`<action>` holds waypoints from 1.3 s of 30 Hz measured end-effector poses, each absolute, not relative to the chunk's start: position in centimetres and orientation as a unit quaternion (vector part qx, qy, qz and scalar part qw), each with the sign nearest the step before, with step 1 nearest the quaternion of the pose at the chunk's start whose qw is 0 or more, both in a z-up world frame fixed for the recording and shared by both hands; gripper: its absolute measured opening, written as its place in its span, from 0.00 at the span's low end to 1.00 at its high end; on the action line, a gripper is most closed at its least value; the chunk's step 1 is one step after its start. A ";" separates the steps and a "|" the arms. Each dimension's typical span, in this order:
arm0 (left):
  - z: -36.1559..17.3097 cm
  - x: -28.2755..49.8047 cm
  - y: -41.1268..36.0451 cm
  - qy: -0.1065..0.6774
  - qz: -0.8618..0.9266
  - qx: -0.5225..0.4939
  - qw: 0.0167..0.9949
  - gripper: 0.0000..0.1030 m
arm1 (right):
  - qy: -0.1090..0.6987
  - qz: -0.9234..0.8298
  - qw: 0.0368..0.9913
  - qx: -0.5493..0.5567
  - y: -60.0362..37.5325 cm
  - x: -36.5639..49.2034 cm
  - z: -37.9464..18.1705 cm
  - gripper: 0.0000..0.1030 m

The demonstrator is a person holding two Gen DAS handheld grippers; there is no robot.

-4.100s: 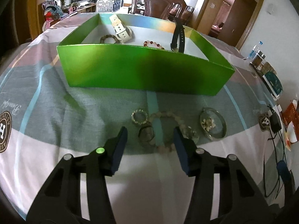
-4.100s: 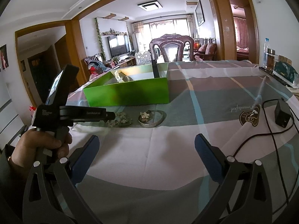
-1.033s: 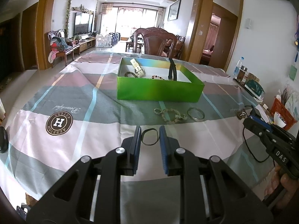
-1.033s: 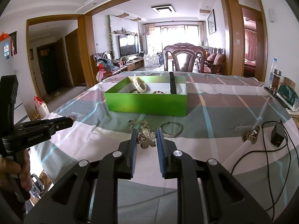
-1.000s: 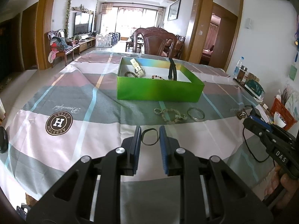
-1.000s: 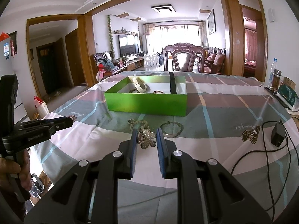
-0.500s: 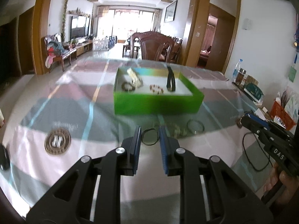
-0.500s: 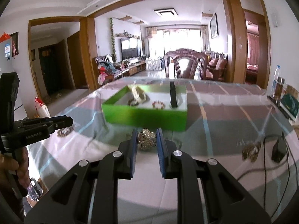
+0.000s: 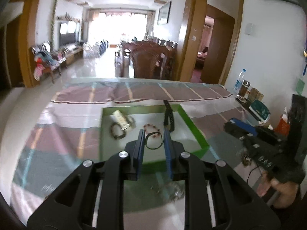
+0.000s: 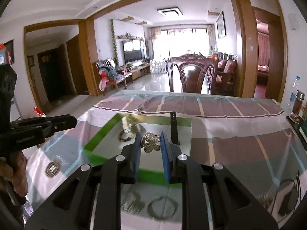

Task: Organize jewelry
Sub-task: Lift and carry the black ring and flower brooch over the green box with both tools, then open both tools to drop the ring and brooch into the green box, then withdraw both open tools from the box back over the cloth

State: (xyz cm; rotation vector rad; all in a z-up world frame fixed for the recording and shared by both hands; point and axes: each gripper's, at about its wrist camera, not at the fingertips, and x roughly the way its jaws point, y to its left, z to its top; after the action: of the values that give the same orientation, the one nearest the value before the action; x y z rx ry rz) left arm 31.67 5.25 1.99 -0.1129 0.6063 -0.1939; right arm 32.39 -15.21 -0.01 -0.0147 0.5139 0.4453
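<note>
My left gripper [image 9: 154, 140] is shut on a thin black band [image 9: 153, 147] and hangs over the near part of the green box [image 9: 193, 126]. In the box lie a white watch [image 9: 121, 117], a dark bead bracelet [image 9: 116, 131], a red bead bracelet [image 9: 151, 127] and a black watch [image 9: 168, 117]. My right gripper [image 10: 151, 142] is shut on a glittering flower-shaped piece [image 10: 151, 142], also above the green box [image 10: 94, 141]. On the cloth in front of the box lie a metal bangle [image 10: 162, 208] and a beaded pile [image 10: 132, 203].
The table wears a striped cloth [image 9: 67, 140]. Bottles and boxes [image 9: 247, 92] stand at the right edge, with a black cable and adapter [image 10: 287, 205] near there. A wooden chair [image 10: 191, 76] stands behind the table. A hand [image 10: 17, 174] holds the other gripper at the left.
Both grippers have risen and moved forward from in front of the box to above it, each keeping its piece. The loose jewelry now lies below and behind the fingertips.
</note>
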 end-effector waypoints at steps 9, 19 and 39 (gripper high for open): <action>-4.7 45.0 3.6 0.410 -0.083 -0.068 0.906 0.19 | 0.330 0.189 0.925 -0.011 -13.5 42.3 -4.9 0.20; -7.3 48.2 4.8 0.397 -0.032 -0.080 0.914 0.82 | 0.347 0.157 0.925 -0.019 -13.7 44.6 -7.5 0.51; -4.4 12.8 9.1 0.210 0.015 -0.083 0.974 0.96 | 0.176 0.185 0.966 0.042 -20.1 12.7 -3.6 0.89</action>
State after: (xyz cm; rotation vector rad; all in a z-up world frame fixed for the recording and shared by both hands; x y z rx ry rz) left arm 12.82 9.12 -4.41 -0.1667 0.4244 0.0296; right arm 12.69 -20.07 -3.60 0.0850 0.3562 0.3752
